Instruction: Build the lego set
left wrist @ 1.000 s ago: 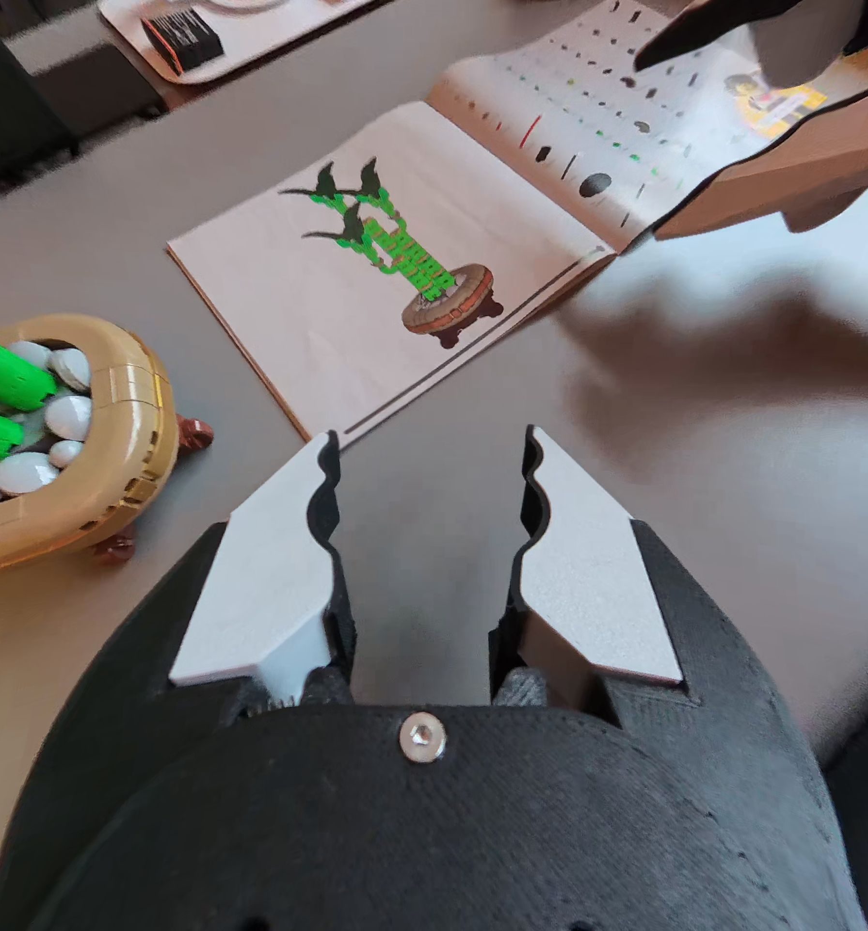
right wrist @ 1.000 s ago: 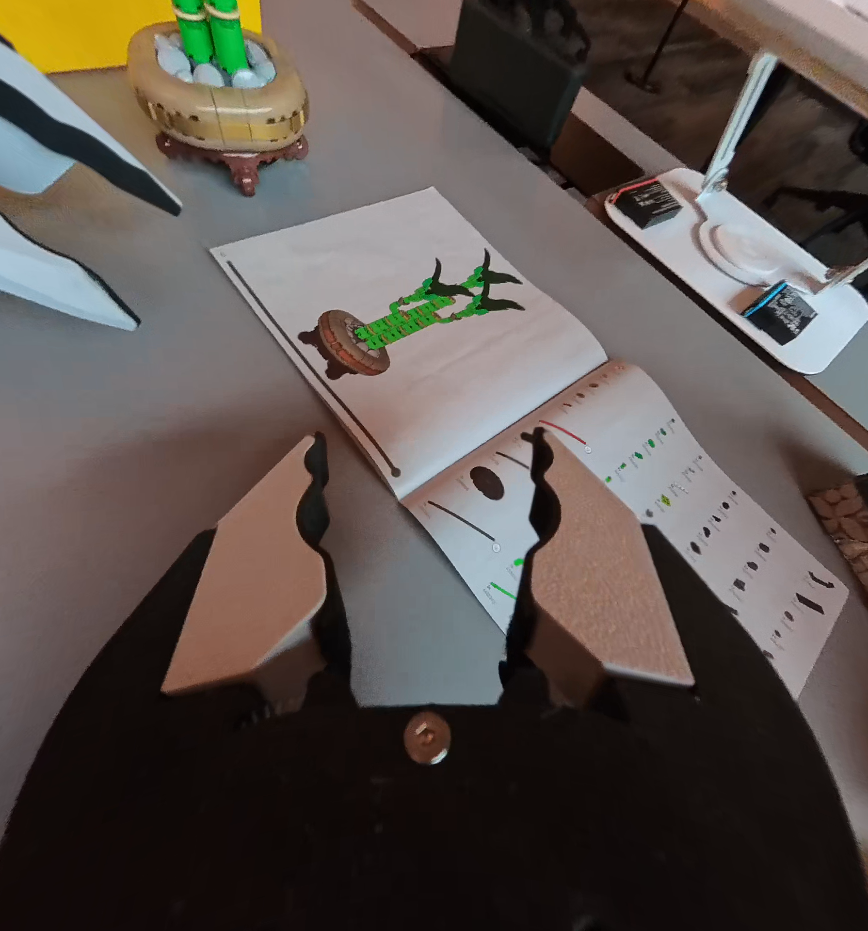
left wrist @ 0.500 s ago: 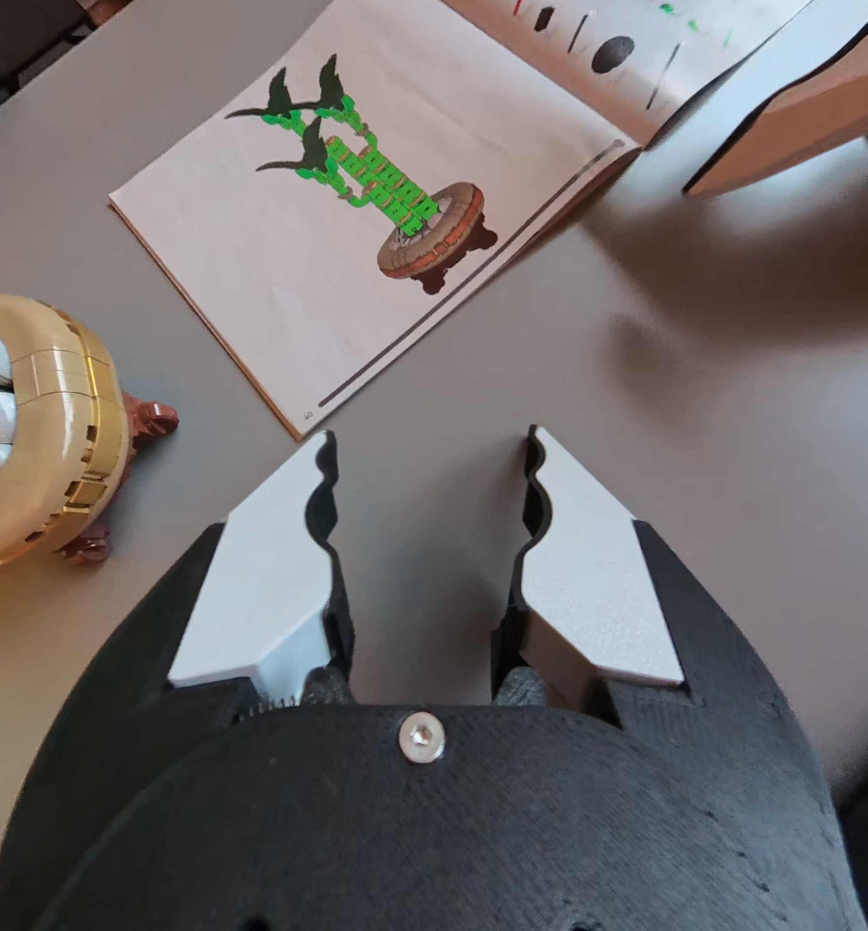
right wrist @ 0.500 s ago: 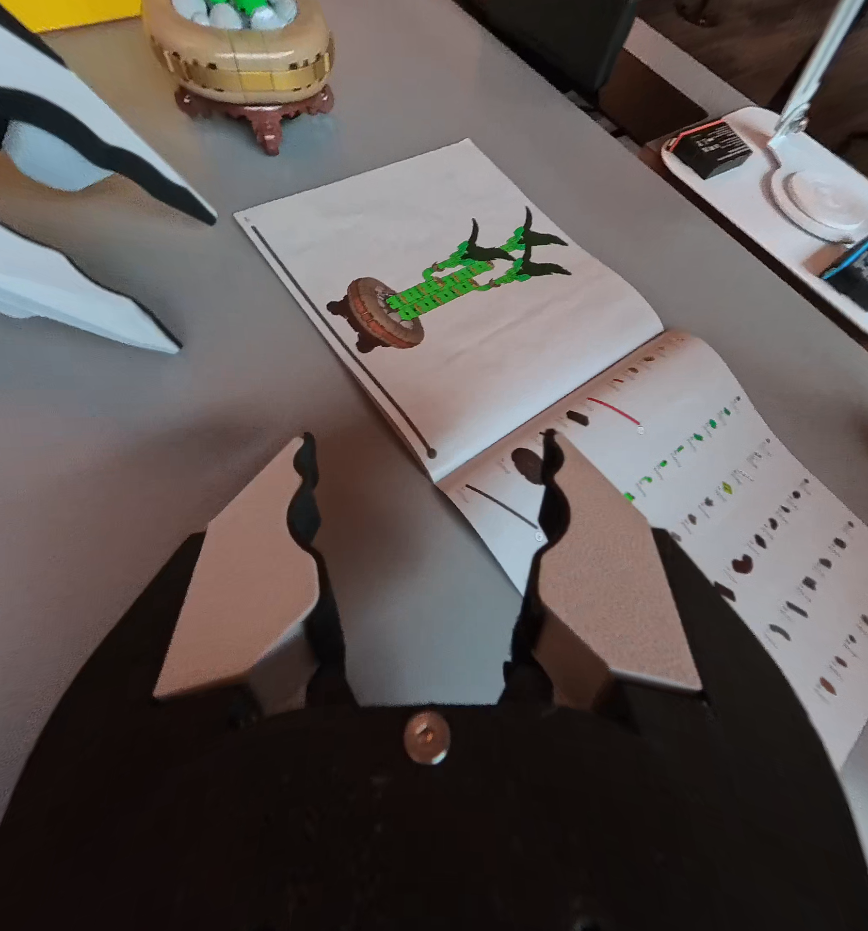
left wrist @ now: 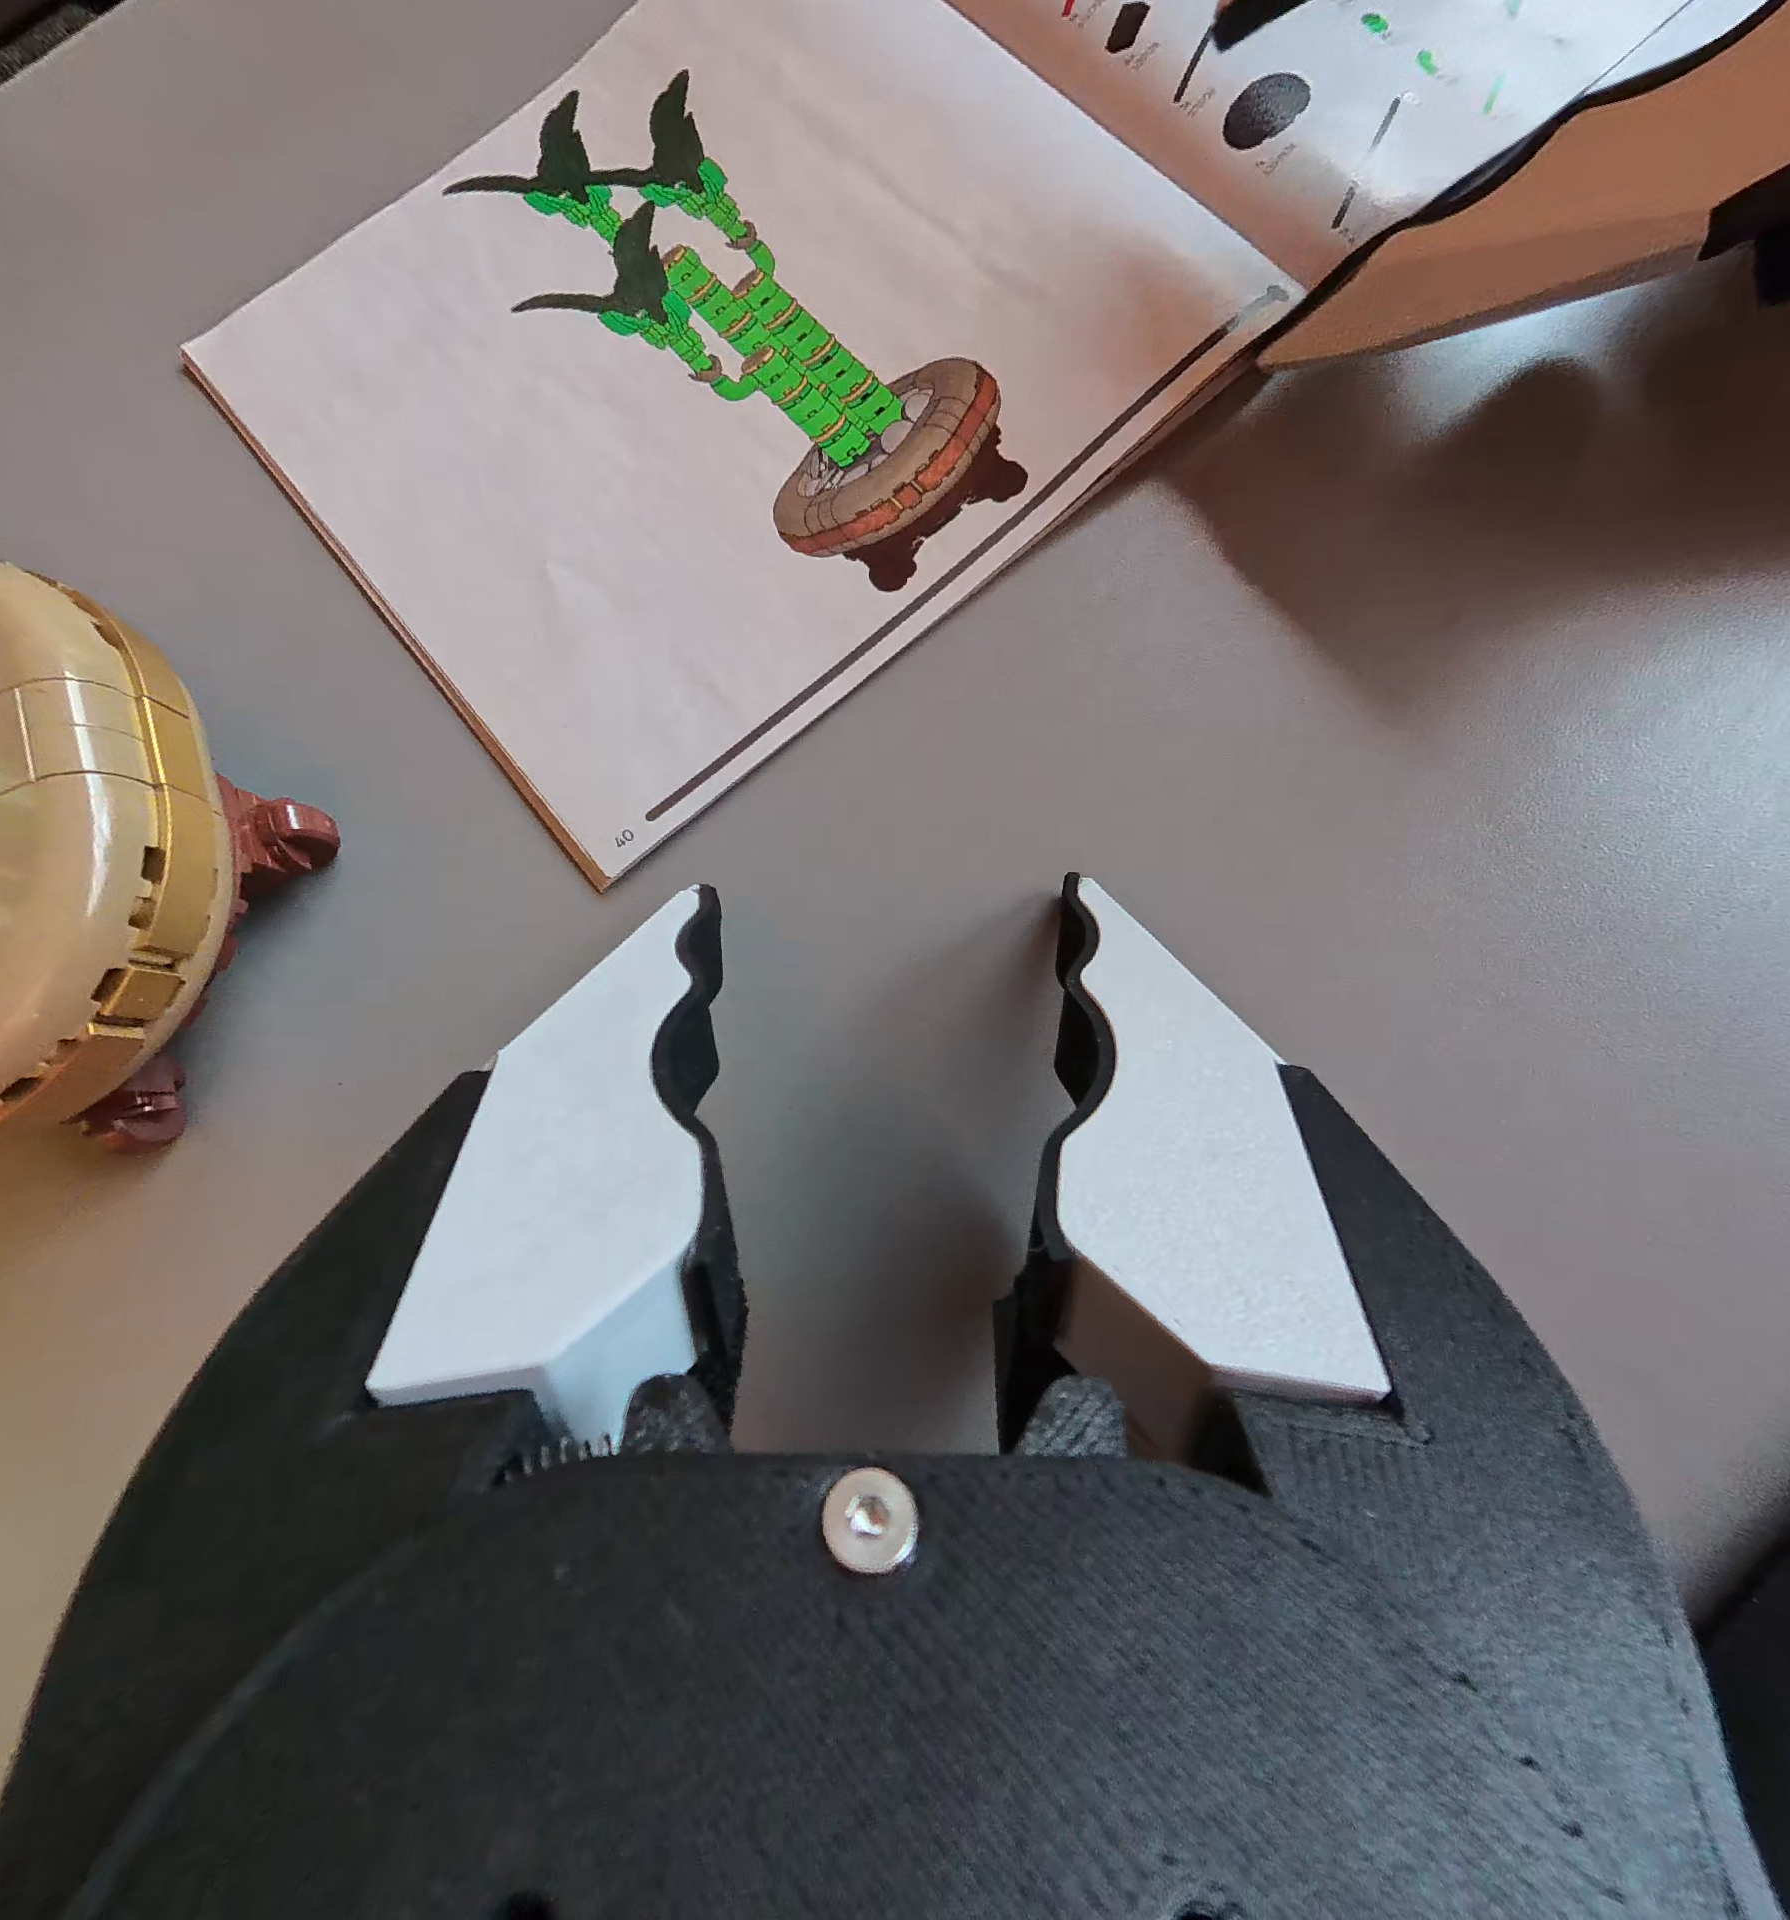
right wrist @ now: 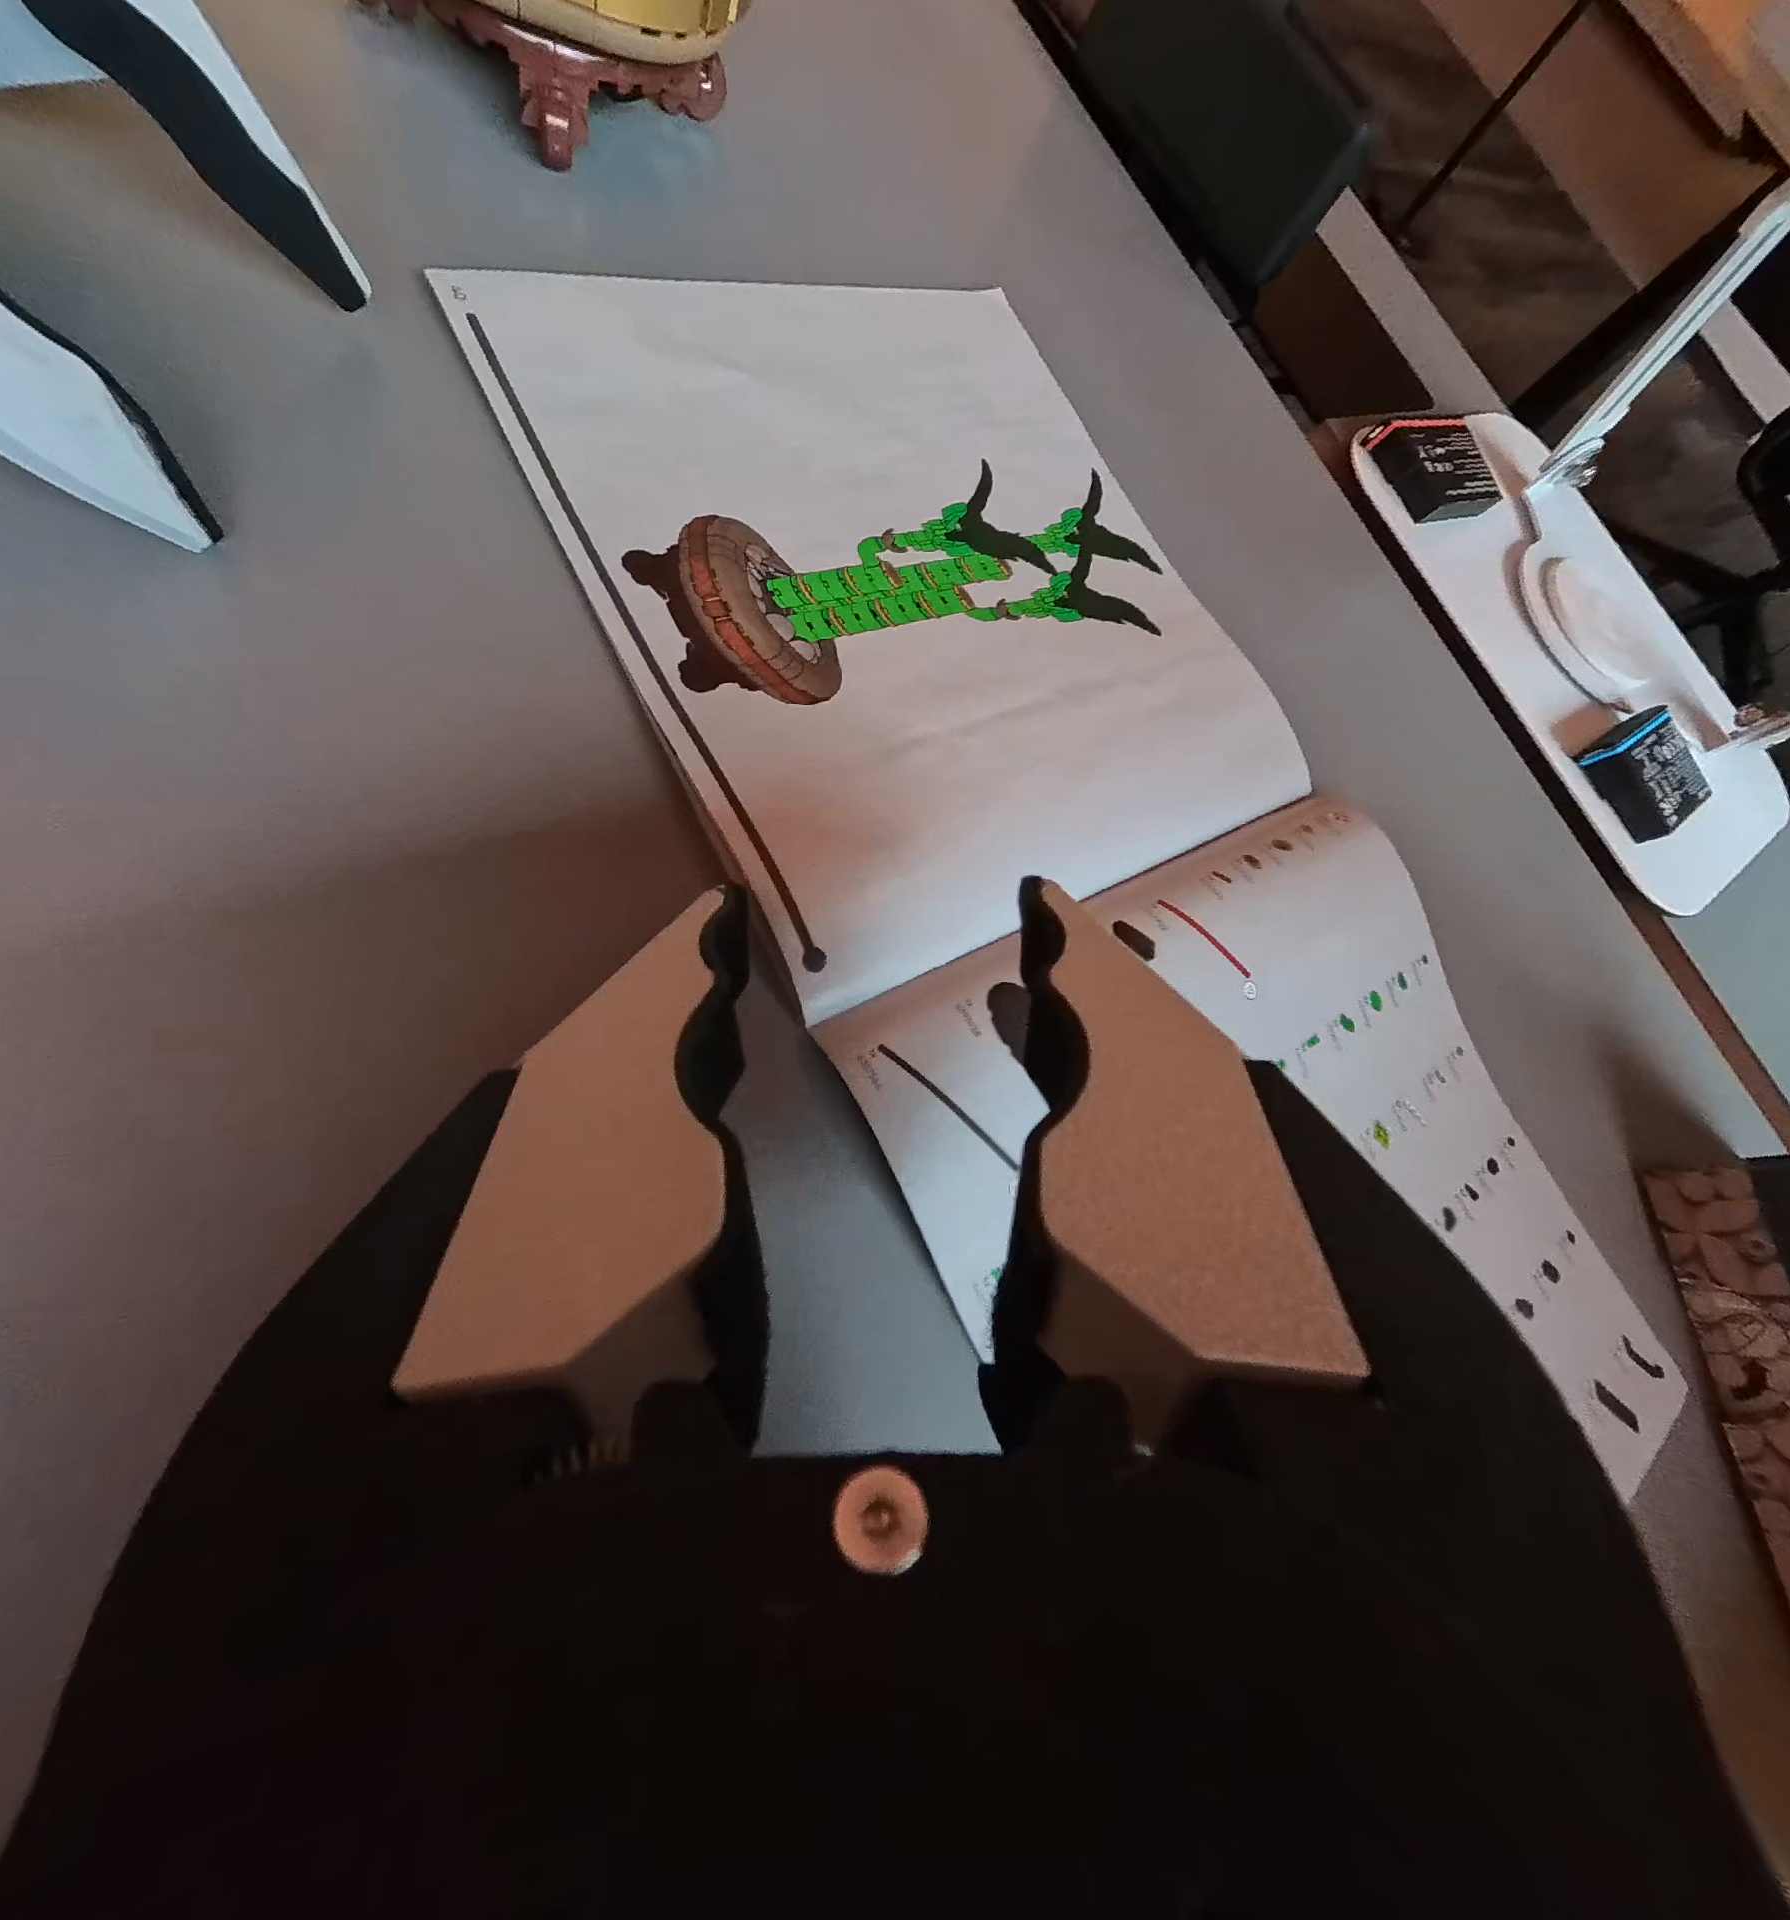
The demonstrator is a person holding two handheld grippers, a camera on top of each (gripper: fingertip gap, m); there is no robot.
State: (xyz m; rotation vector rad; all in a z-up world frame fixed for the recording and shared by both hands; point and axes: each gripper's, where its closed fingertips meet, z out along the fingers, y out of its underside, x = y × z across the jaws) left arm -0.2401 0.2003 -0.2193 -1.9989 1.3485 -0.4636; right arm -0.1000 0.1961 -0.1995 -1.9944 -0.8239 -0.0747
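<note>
Survey of grey bench (left wrist: pixel 1390 831), taken outward from the open instruction booklet (left wrist: pixel 662 468). Found left tool (left wrist: pixel 886 894) just off booklet's near corner, over bare bench, jaws apart and holding nothing. Found right tool (right wrist: pixel 880 899) at booklet's spine end, over its near edge, jaws likewise apart and empty. Spotted Lego pot (left wrist: pixel 70 831) left of booklet in left wrist view, near but not touching it: tan curved wall, gold tiles, reddish-brown scrolled feet, pale stones inside at frame edge. Could not tell from either view whether any stalks stood in it. Saw no loose bricks anywhere around booklet. Noted white tray (right wrist: pixel 1597 665) right of booklet in right wrist view, on a neighbouring surface, carrying two small black blocks (right wrist: pixel 1431 473).

Judged pot light and rigid, yet brittle at its joints: likely to shed a tile or a foot if squeezed hard or knocked. Judged smooth plastic slippery against flat pads. Reckoned best hold to be low on tan wall, across its short width, well clear of feet. Judged build only partly done, set against tall green plant pictured on booklet's page.
</note>
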